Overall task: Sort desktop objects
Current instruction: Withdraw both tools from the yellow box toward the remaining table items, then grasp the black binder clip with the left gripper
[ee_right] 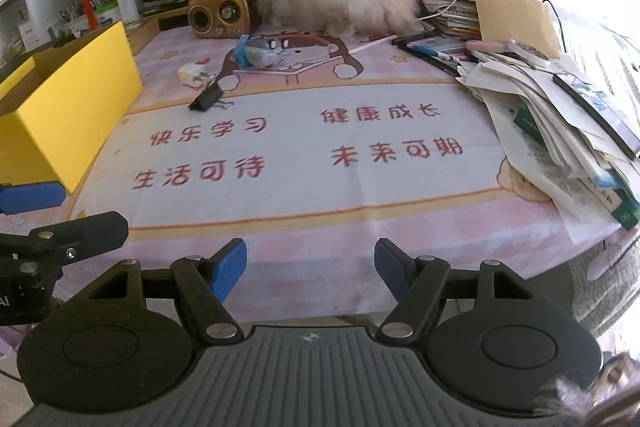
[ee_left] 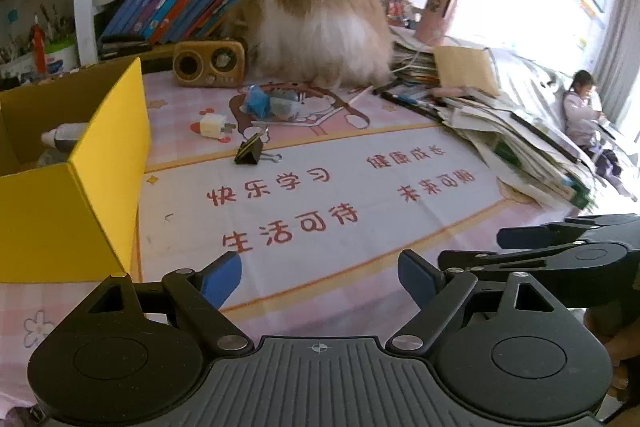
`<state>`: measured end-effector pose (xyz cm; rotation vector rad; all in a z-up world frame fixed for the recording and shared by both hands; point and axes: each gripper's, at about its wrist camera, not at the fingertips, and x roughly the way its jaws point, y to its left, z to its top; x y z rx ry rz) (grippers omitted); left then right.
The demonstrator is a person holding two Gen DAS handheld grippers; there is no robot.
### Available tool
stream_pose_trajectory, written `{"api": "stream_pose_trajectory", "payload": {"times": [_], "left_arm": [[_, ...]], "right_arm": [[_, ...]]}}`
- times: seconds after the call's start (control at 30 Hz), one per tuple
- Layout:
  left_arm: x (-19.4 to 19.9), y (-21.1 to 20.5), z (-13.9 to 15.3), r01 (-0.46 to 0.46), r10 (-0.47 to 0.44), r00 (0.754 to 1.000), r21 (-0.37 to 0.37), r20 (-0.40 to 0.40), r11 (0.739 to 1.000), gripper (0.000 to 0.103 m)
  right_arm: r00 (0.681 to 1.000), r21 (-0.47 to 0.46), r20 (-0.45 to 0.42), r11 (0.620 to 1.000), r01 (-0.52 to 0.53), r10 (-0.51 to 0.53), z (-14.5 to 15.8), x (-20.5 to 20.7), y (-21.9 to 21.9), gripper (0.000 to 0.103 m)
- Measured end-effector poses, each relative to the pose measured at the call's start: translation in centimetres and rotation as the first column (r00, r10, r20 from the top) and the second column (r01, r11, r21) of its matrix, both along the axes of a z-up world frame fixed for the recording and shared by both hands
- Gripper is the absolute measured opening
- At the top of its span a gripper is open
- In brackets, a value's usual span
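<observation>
Desk mat [ee_left: 320, 195], pink with red print, sits under a crowded bookshelf. Yellow box [ee_left: 72, 203] far left holds a white-capped bottle [ee_left: 64, 137]; rest of its contents hidden by the wall. Charger plug [ee_left: 214, 126], binder clip [ee_left: 251, 149] and a blurred blue-grey toy [ee_left: 268, 103] lie mid-mat. Left gripper [ee_left: 320, 275] wide, empty. Right gripper [ee_right: 310, 265] partly open, empty.
</observation>
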<state>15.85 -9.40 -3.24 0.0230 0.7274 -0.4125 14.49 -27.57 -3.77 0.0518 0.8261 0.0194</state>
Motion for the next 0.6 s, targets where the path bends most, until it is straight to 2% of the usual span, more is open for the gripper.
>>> {"api": "stream_pose_trajectory", "payload": {"times": [0.43, 0.6], "left_arm": [[5.1, -3.1, -0.5, -0.168, 0.169, 0.985, 0.031, -0.019, 0.985, 0.084], [7.1, -3.6, -0.7, -0.223, 0.223, 0.975, 0.033, 0.011, 0.974, 0.083]], "right_arm": [[0.995, 0.041, 0.003, 0.994, -0.104, 0.104, -0.2, 7.2, -4.6, 0.069], [0.989, 0.034, 0.012, 0.988, -0.150, 0.149, -0.2, 10.4, -5.4, 0.070]]}}
